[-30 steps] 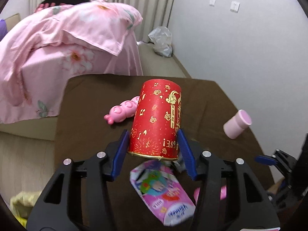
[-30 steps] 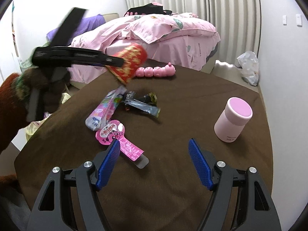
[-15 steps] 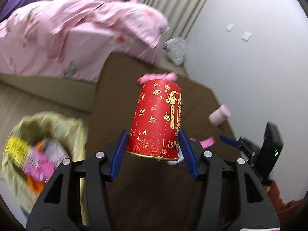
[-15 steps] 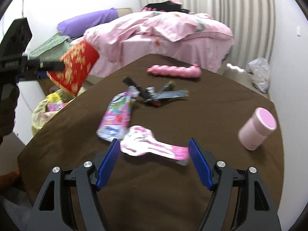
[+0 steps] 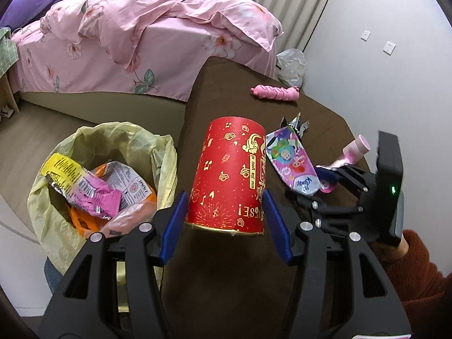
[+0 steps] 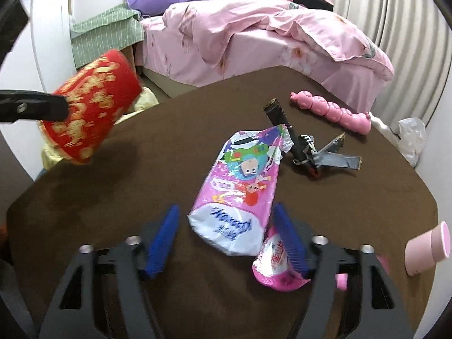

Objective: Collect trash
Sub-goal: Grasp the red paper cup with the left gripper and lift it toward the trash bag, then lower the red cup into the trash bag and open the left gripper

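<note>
A bedroom, a brown-covered table (image 6: 197, 296) in front of a bed with pink floral bedding (image 5: 158, 36) — and litter spread over the cloth.

Left gripper (image 5: 226, 220) first: its blue pads are clamped on the lower end of a red paper cup (image 5: 231, 175) with gold print, held in the air at the table's edge. Just to the left and lower sits the trash bin, lined with a yellow bag (image 5: 56, 226) and already holding crumpled wrappers (image 5: 96, 189).

Over to the right gripper (image 6: 226, 237): its jaws have just been closing in, and the white end of a pink cartoon-printed pouch (image 6: 240, 186) lies between them — the pads not pressing on it, with a gap showing at the left pad. Under the right pad lies a smaller pink wrapper (image 6: 271, 265).

Further out on the cloth, a cluster of dark and silver wrappers (image 6: 310, 152) sits just past the pouch, a pink caterpillar toy (image 6: 333, 111) lies near the far edge, and a pale pink cup (image 6: 426, 248) rests tilted at the right. On the floor by the wall is a clear plastic bag (image 5: 291, 66).
</note>
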